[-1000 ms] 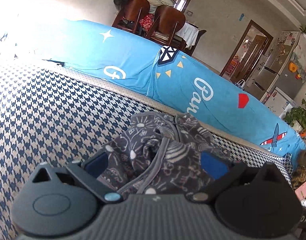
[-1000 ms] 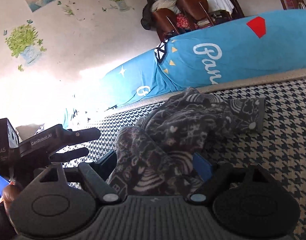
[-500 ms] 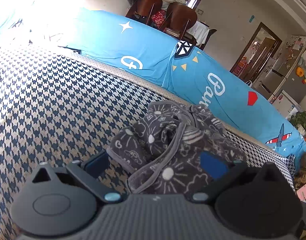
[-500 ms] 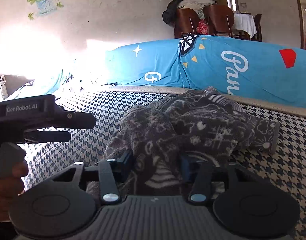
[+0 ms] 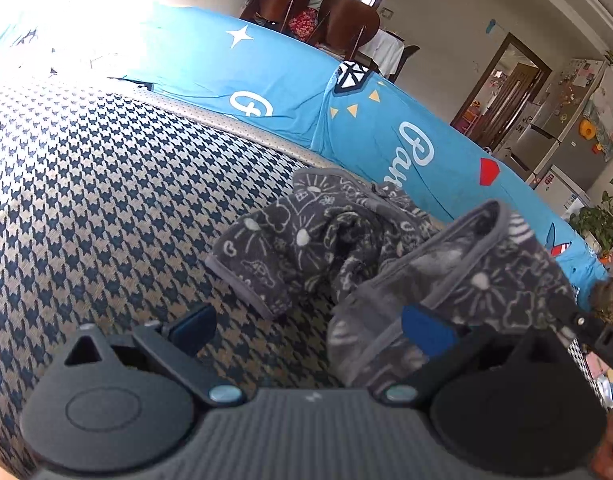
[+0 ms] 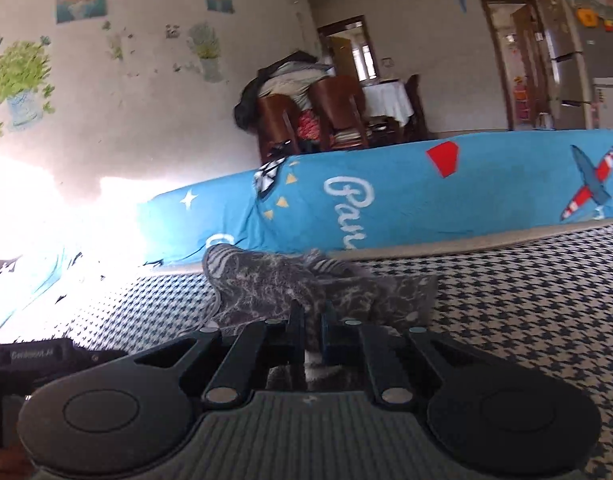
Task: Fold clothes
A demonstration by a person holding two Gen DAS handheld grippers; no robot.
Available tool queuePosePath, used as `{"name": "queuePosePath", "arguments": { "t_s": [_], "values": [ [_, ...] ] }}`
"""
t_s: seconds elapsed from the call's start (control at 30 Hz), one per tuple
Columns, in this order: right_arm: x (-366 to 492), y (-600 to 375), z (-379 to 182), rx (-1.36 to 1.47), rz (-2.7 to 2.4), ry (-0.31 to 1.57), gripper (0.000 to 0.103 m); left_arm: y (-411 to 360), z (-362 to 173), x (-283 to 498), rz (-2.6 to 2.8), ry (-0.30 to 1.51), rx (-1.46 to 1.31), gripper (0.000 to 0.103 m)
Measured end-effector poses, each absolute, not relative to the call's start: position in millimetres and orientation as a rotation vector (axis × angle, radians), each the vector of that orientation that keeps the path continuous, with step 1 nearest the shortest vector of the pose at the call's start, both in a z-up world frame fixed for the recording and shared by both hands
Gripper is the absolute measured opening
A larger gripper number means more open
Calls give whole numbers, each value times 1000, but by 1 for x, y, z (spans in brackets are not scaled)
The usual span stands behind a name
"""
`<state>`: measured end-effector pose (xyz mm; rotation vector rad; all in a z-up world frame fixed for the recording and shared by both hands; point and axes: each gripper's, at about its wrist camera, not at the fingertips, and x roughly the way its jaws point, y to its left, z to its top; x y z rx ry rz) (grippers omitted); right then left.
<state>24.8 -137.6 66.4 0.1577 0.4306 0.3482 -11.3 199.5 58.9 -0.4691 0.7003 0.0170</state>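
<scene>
Grey garment (image 6: 290,288) now clamped by right hand-held gripper (image 6: 312,332), lifted.

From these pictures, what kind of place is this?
Most likely a home living and dining room: wooden dining chairs piled with clothes, a fridge with magnets, and a sofa with a houndstooth seat cover.

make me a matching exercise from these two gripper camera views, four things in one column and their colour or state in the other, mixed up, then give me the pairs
Things:
1. left gripper
2. right gripper
3. patterned garment
4. sofa back cover

States:
A. bright blue with white lettering
B. jaws open, nothing gripped
C. dark grey, crumpled on the houndstooth seat
D. jaws shut on cloth

Pairs: 1-B, 2-D, 3-C, 4-A
</scene>
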Motion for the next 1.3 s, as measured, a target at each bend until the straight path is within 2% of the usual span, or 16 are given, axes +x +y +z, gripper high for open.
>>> {"name": "queuePosePath", "arguments": {
  "t_s": [0.2, 0.33, 0.43, 0.57, 0.7, 0.77, 0.9, 0.97, 1.1, 1.23, 1.3],
  "values": [
    [23, -197, 72, 202, 20, 405, 9, 173, 46, -16, -51, 751, -421, 103],
    [26, -226, 69, 266, -101, 452, 11, 154, 38, -16, -89, 782, -382, 103],
    [16, -237, 74, 239, -165, 403, 11, 142, 34, -16, -116, 799, -363, 103],
    [6, -243, 82, 218, -124, 356, 12, 127, 28, -16, -146, 819, -345, 103],
    [4, -239, 77, 260, 33, 398, 15, 116, 22, -16, -164, 838, -326, 103],
    [3, -235, 74, 284, 120, 413, 20, 112, 19, -15, -173, 846, -319, 103],
    [0, -220, 70, 320, 282, 433, 41, 111, 15, -16, -187, 859, -314, 103],
    [-1, -210, 67, 321, 341, 452, 44, 110, 14, -16, -191, 864, -314, 103],
    [-2, -185, 60, 286, 426, 485, 68, 107, 10, -16, -200, 874, -315, 103],
    [-2, -166, 56, 254, 465, 484, 80, 107, 7, -16, -206, 882, -319, 103],
    [0, -156, 54, 228, 472, 488, 82, 107, 7, -17, -208, 882, -320, 103]
  ]
}}
